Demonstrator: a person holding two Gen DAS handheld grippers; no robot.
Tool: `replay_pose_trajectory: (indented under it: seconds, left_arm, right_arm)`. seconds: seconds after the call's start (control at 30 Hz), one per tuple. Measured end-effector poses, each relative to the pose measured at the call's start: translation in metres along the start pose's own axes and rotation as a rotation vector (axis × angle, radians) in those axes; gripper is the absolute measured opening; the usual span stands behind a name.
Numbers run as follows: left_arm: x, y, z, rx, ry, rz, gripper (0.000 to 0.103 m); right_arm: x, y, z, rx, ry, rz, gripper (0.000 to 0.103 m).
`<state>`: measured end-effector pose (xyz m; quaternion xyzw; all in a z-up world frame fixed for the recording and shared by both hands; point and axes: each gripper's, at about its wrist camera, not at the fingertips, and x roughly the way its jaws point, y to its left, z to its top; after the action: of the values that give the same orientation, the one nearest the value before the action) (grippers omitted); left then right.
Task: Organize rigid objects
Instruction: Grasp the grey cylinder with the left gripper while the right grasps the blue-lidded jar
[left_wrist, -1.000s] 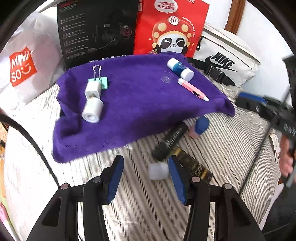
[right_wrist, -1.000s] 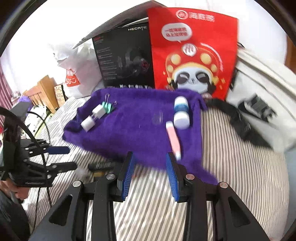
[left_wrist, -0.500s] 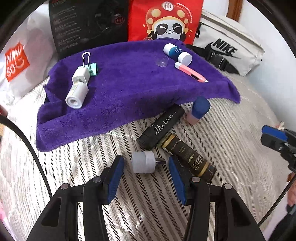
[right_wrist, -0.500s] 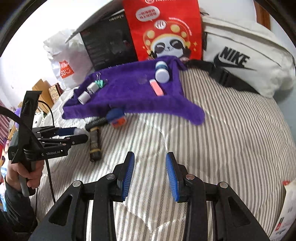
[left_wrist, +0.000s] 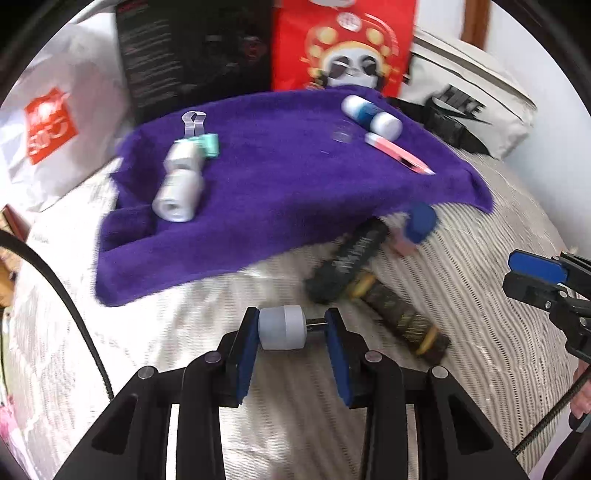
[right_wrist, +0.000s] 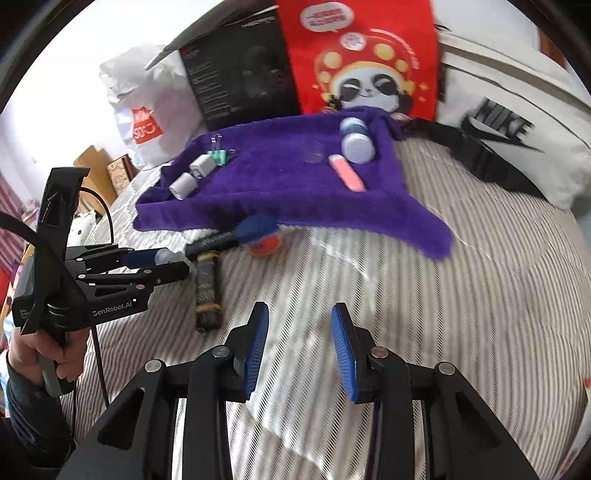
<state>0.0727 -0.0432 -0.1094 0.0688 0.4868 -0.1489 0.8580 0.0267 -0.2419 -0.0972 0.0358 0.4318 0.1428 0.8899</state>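
While my left gripper (left_wrist: 291, 328) is closing on the small white plug adapter (left_wrist: 282, 328), I want its pads square on the smooth round body and on the thin metal prongs at the far end, so it cannot roll out. It sits between the blue ribbed pads, low over the striped bed (left_wrist: 461, 295), just short of the purple towel (left_wrist: 295, 192). That plush towel already carries a white roll (left_wrist: 177, 199), a mint binder clip (left_wrist: 207, 146), a blue-and-white bottle (left_wrist: 371, 116) and a pink pen (left_wrist: 399, 153). Two dark tubes (left_wrist: 351, 258) and a blue-capped bottle (left_wrist: 419, 223) lie on the bed beside it. My right gripper (right_wrist: 299, 347) hangs unclenched, holding nothing.
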Motion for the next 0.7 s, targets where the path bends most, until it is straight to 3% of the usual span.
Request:
replay_pose_trajectory:
  seconds: [0.17, 0.3, 0.7]
  left_arm:
    - [-0.004, 0.034, -0.005, -0.058, 0.003, 0.043, 0.034]
    - [-0.005, 0.053, -0.012, -0.107, 0.001, 0.035, 0.034]
    - [-0.003, 0.055, -0.018, -0.113, -0.013, 0.018, 0.034]
  right_arm:
    - [0.022, 0.017, 0.016, -0.058, -0.003, 0.012, 0.036]
    - [0.043, 0.029, 0.024, -0.115, 0.001, -0.014, 0.046]
    - [0.073, 0.031, 0.031, -0.133, -0.001, -0.019, 0.047]
